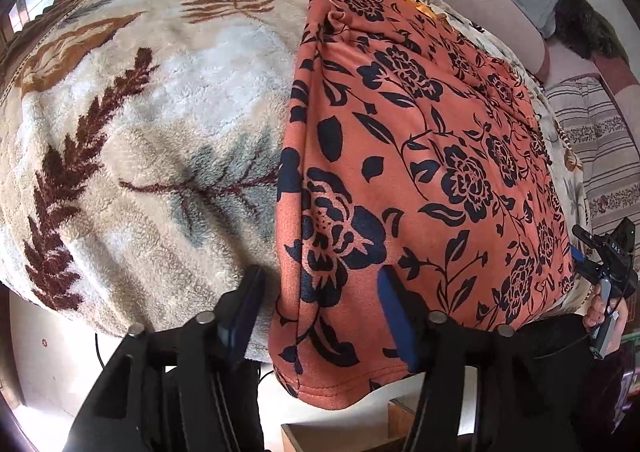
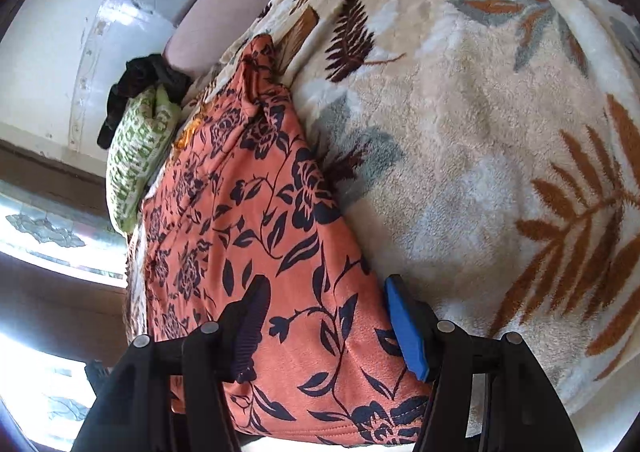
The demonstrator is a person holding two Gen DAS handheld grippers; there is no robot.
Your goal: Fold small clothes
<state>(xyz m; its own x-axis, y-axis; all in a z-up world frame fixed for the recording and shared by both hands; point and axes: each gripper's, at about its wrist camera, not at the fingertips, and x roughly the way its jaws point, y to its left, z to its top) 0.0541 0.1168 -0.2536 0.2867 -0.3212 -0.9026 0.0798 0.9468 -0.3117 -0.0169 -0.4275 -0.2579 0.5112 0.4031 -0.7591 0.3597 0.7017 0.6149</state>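
We judge 1 lengthwise fold done on the orange floral garment [image 1: 420, 155], lying on the blanket [image 1: 160, 111]; both the left gripper [image 1: 320, 292] and the right gripper [image 2: 324, 304] straddle its 6 o'clock hem corners, fingers apart, crosswise folds remaining.

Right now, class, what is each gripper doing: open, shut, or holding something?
Left gripper: open, its fingers either side of the near corner of the orange flowered cloth.
Right gripper: open, fingers astride that cloth's other near corner, nothing pinched.

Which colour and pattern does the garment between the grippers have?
Orange garment with dark navy flowers and leaves; clearest in the left wrist view.
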